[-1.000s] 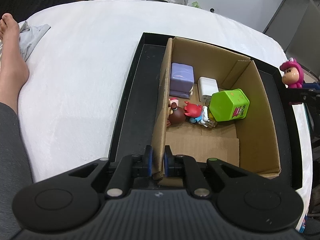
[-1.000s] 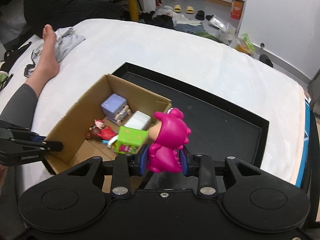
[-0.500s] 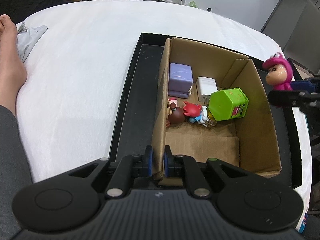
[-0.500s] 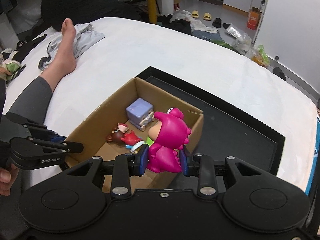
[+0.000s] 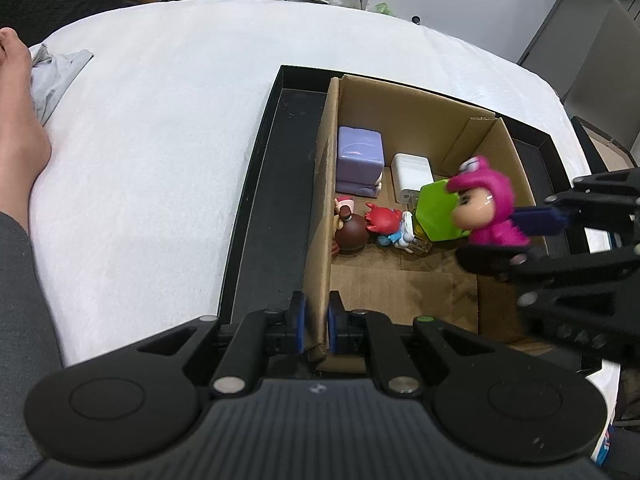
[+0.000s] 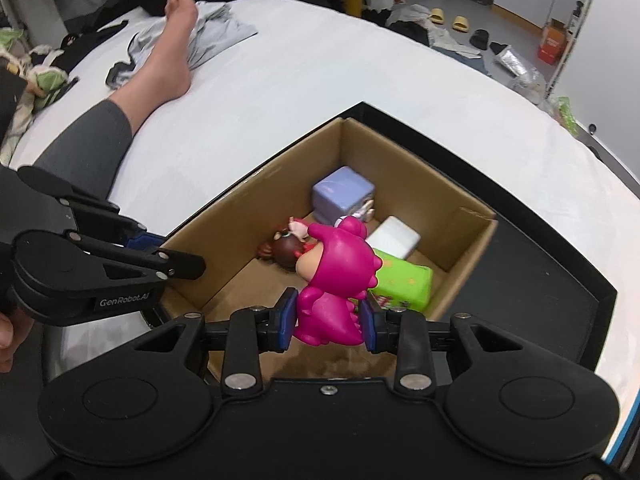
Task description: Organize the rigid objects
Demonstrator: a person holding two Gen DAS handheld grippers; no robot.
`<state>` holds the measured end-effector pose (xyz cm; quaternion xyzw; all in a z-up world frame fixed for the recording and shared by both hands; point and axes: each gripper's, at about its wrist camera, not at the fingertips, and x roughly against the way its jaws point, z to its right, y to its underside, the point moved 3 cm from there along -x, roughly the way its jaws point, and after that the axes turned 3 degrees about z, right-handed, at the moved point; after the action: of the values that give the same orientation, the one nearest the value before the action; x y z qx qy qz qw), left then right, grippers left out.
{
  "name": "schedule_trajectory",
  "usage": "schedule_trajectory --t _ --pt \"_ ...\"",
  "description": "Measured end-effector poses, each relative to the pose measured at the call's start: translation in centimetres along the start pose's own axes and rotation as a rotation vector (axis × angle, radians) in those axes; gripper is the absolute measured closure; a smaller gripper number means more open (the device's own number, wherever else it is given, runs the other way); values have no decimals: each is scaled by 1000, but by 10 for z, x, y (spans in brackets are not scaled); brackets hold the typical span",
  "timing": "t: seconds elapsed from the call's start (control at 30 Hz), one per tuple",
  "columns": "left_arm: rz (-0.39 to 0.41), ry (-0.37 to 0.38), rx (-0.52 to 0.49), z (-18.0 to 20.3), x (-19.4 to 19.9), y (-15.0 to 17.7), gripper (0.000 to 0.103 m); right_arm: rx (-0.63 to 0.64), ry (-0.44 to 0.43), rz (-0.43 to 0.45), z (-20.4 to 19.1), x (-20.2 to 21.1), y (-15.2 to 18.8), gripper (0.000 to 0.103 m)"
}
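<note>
Right gripper [image 6: 328,322] is clamped on the pink dino figure [image 6: 336,280], hanging it over the cardboard box [image 5: 404,104] toward the box's 3 o'clock wall in the left wrist view. Left gripper [image 5: 317,322] is pinched tight on the box's wall at 6 o'clock. Box sits in a black tray [image 5: 272,184] on the white bed [image 5: 160,128].

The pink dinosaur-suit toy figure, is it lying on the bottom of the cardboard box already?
No, the pink dinosaur-suit toy figure is pinched in the right gripper, above the brown cardboard box.
</note>
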<state>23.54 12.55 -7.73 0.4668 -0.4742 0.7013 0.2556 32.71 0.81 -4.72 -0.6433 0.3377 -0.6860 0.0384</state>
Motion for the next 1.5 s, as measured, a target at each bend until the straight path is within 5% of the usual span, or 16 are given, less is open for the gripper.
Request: schedule_trajectory --t 0.27,0.77,1.27,1.5 --pt "-1 0 3 0 0 0 93 49 -11 6 -19 -15 2 70" --pt "-2 -17 -3 1 1 -1 93 -4 -13 33 -8 8 1 54" --pt "-10 -71 -19 8 12 -6 92 -163 -15 69 26 45 16 42" --pt "-3 -88 -3 10 33 -11 89 -244 -18 76 37 56 30 26"
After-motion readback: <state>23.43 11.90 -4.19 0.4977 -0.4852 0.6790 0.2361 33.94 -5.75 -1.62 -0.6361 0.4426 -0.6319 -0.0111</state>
